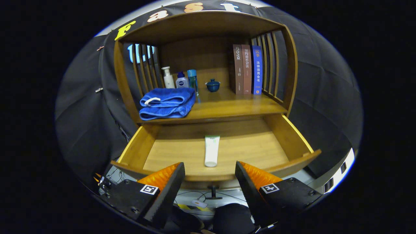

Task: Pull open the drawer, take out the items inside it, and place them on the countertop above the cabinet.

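Black cloth walls surround a wooden cabinet (208,29) whose drawer (294,138) stands pulled open below its countertop (227,107). On the drawer's floor, near the middle and reaching toward the front edge, lies a white squeeze tube (211,151), cap toward the front. At the countertop's left front corner sits a folded blue towel (167,103); bottles, a small blue lidded cup (213,85) and three upright books (247,69) line the back. The gripper (210,169) hovers before the drawer front, fingers spread wide, holding nothing.
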Demonstrator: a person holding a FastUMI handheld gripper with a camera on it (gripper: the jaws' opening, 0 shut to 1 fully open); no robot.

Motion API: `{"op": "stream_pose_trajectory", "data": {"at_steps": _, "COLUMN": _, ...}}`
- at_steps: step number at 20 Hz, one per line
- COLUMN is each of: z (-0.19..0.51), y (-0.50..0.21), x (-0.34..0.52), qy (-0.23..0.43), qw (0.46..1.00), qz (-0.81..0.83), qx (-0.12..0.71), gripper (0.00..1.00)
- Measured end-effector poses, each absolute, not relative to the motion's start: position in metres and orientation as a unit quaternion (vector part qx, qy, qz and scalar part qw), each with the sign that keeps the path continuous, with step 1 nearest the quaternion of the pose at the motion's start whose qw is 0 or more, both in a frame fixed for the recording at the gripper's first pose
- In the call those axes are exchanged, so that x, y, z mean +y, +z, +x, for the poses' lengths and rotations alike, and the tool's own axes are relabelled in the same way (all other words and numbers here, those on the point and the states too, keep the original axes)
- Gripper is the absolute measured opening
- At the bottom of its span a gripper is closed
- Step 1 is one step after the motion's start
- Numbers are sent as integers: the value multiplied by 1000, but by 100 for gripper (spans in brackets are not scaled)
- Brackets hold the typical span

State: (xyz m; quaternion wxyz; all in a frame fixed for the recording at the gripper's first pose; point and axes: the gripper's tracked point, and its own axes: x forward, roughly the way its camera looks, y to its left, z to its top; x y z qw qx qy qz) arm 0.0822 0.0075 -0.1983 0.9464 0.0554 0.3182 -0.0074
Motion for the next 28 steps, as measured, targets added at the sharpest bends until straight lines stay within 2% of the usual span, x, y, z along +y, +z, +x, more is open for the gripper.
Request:
{"op": "stream_pose_trajectory", "data": {"at_steps": 10, "z": 155, "y": -278, "x": 6, "qy": -18, "qw": 885, "qz": 57, "qx": 461, "gripper": 99}}
{"op": "stream_pose_trajectory", "data": {"at_steps": 16, "z": 151, "y": -327, "x": 14, "qy": -10, "qw": 830, "qz": 45, "qx": 555, "gripper": 99}}
{"op": "stream_pose_trajectory", "data": {"at_steps": 17, "z": 150, "y": -332, "x": 14, "qy": -10, "qw": 823, "qz": 42, "qx": 566, "gripper": 96}}
{"op": "stream_pose_trajectory", "data": {"at_steps": 21, "z": 150, "y": -342, "x": 15, "qy": -11, "qw": 808, "qz": 31, "qx": 588, "gripper": 95}}
{"op": "stream_pose_trajectory", "data": {"at_steps": 24, "z": 150, "y": -348, "x": 18, "qy": -11, "qw": 794, "qz": 37, "qx": 607, "gripper": 90}}
{"op": "stream_pose_trajectory", "data": {"at_steps": 28, "z": 146, "y": -357, "x": 19, "qy": -6, "qw": 779, "qz": 43, "qx": 625, "gripper": 70}}
